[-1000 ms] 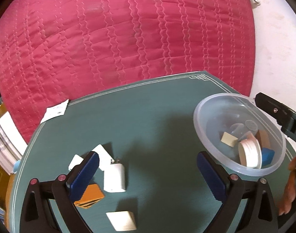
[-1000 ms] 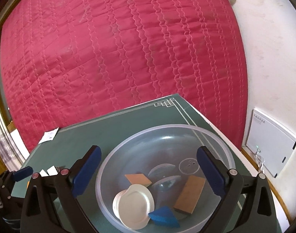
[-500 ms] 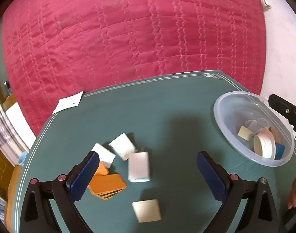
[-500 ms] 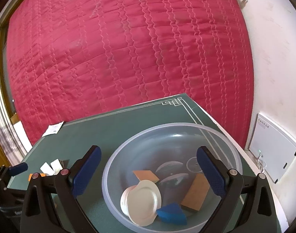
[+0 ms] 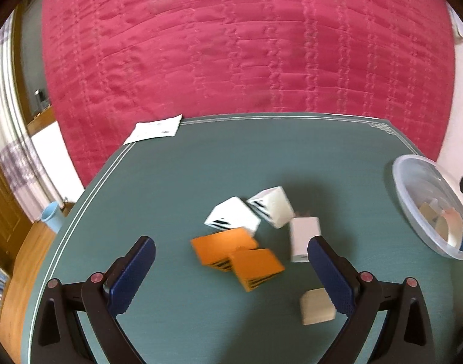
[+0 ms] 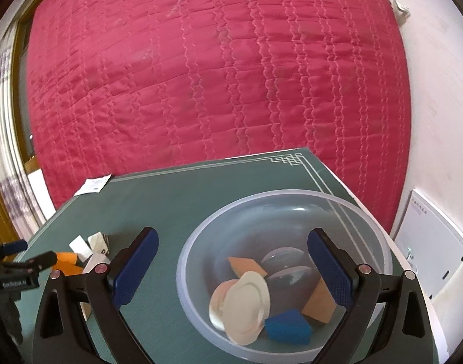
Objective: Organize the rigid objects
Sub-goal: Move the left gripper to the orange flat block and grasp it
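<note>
My left gripper (image 5: 231, 276) is open above the green table (image 5: 170, 188), with nothing between its fingers. Just ahead of it lie two orange blocks (image 5: 222, 247), two white striped blocks (image 5: 234, 217), a white charger (image 5: 304, 238) and a cream block (image 5: 316, 306). The clear plastic bowl (image 5: 413, 182) sits at the table's right edge. My right gripper (image 6: 233, 273) is open over that bowl (image 6: 292, 200), which holds a white lid (image 6: 246, 303), a blue block (image 6: 287, 324) and two tan blocks (image 6: 246, 265). The left gripper (image 6: 22, 253) shows at the right wrist view's left edge.
A red quilted bed (image 5: 231, 54) rises behind the table. A white paper slip (image 5: 154, 129) lies on the table's far left corner. A blue cup (image 5: 52, 218) stands on the floor at left. A white wall box (image 6: 431, 251) is at right.
The left gripper has swung left, so the loose blocks now sit between its fingers' line and the bowl has slid to the right edge. The right gripper drew back slightly over the bowl.
</note>
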